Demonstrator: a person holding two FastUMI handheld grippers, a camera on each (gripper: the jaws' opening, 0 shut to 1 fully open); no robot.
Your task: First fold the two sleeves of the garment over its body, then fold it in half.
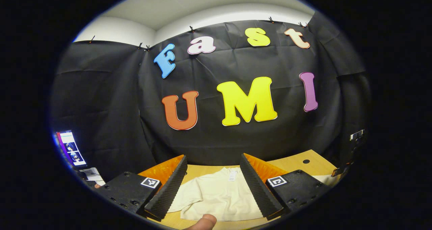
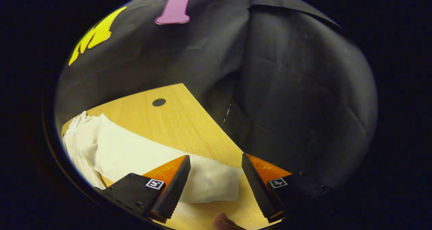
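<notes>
Wooden table [image 2: 175, 122] carries a cream garment [image 1: 216, 196] spread flat; 1 sleeve [image 2: 162, 166] stretches toward 4 o'clock in the right gripper view. Right gripper [image 2: 216, 186] and left gripper [image 1: 214, 186] hover with fingers apart. Pinch the cuff edge squarely.

a plain cream garment [image 1: 216, 193] lies on a light wood-grain table [image 2: 175, 122].

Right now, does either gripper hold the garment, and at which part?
Nothing is held. The left gripper and the right gripper are both open above the cream garment.
</notes>
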